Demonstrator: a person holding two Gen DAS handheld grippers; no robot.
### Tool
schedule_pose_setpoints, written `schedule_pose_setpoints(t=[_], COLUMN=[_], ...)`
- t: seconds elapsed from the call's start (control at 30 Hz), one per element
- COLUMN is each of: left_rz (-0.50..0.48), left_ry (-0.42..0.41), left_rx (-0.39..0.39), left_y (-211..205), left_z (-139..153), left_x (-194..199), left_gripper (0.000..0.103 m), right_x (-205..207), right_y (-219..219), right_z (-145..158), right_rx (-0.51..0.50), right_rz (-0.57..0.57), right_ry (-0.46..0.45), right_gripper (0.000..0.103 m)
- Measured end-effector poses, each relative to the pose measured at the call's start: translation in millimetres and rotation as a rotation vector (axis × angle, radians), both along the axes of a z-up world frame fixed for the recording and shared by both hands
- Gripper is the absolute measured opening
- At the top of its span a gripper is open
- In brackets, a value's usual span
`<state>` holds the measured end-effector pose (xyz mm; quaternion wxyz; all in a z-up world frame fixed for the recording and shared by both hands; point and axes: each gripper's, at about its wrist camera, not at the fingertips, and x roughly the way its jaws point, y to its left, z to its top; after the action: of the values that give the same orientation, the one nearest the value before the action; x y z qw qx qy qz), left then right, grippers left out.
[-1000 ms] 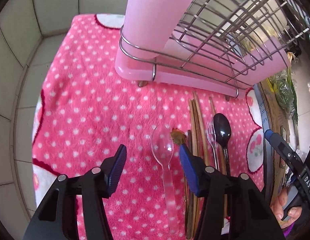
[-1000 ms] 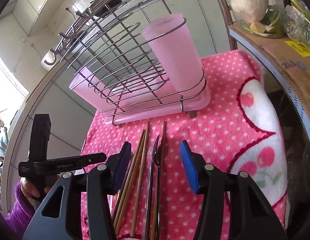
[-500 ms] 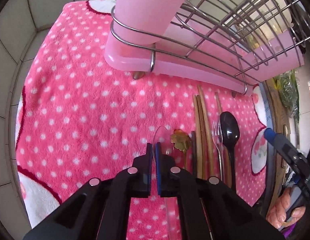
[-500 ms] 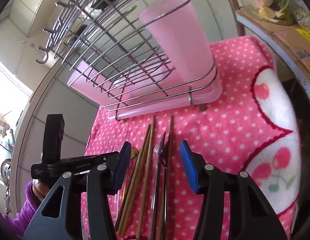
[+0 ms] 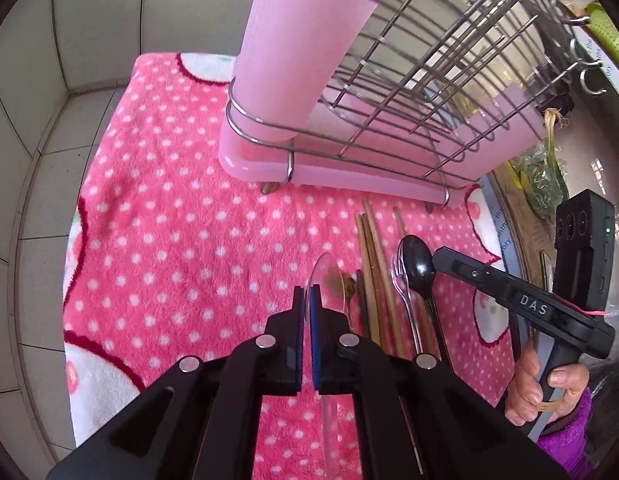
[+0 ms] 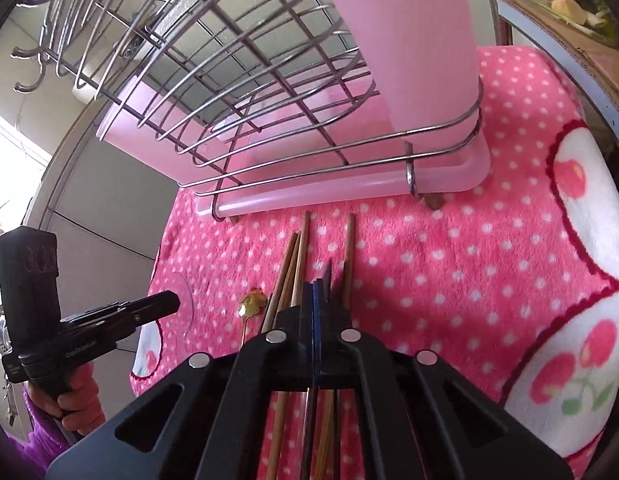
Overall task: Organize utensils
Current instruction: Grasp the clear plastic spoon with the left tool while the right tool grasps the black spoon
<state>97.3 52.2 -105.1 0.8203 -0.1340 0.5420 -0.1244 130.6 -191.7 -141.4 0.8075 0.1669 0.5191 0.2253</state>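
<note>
My left gripper (image 5: 306, 300) is shut on a clear plastic spoon (image 5: 324, 280), lifted on edge above the pink dotted towel (image 5: 169, 240). It shows at the left of the right wrist view (image 6: 183, 300). My right gripper (image 6: 314, 292) is shut on the black spoon (image 6: 328, 274) among the wooden chopsticks (image 6: 293, 256). In the left wrist view the black spoon (image 5: 417, 264), a clear fork (image 5: 401, 284), chopsticks (image 5: 373, 248) and a small gold spoon (image 5: 349, 288) lie side by side. The tall pink utensil cup (image 5: 297, 52) stands in the wire rack (image 5: 449, 80).
The rack's pink drip tray (image 6: 349, 188) sits just behind the utensils. Tiled walls (image 5: 49, 80) close the left and back. A cardboard box with vegetables (image 6: 569, 12) stands at the right edge. The towel has bare room at the right (image 6: 489, 260).
Both grippers closed: the left on the clear spoon, then lifted it and pulled back; the right moved forward and down and shut on the black spoon.
</note>
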Motion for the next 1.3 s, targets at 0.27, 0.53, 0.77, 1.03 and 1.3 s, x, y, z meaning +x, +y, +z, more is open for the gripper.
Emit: schedule_pose_setpoints(t=[0.27,0.53,0.77,1.03,1.3], left_rz=[-0.009,-0.011,0.003,0.009,0.006], left_ry=[-0.082,-0.074,-0.06,-0.054,-0.061], left_rx=[0.0,-0.002,-0.014,-0.028,-0.035], left_y=[10,4,10,15,11], left_z=[25,20,13,11,13], left_x=[-17,-17,-12,-9,-7], left_gripper=[0.002,0.002,0.002,0.002,0.002], right_x=[-19,-3,8,5,12], right_y=[-26,-11,12,-12,-56], right_z=[21,4,-19,-18,-17], right_rx=[0.032,-0.068,-0.19,-0.132,-0.023], right_rz=[-0.048,-0.016,0.026,-0.023,-0.108], right_ry=[-0.065,-0.014,0.01,-0.011,0.04], right_gripper=[0.001,0.051,0.044,0.03,0.03])
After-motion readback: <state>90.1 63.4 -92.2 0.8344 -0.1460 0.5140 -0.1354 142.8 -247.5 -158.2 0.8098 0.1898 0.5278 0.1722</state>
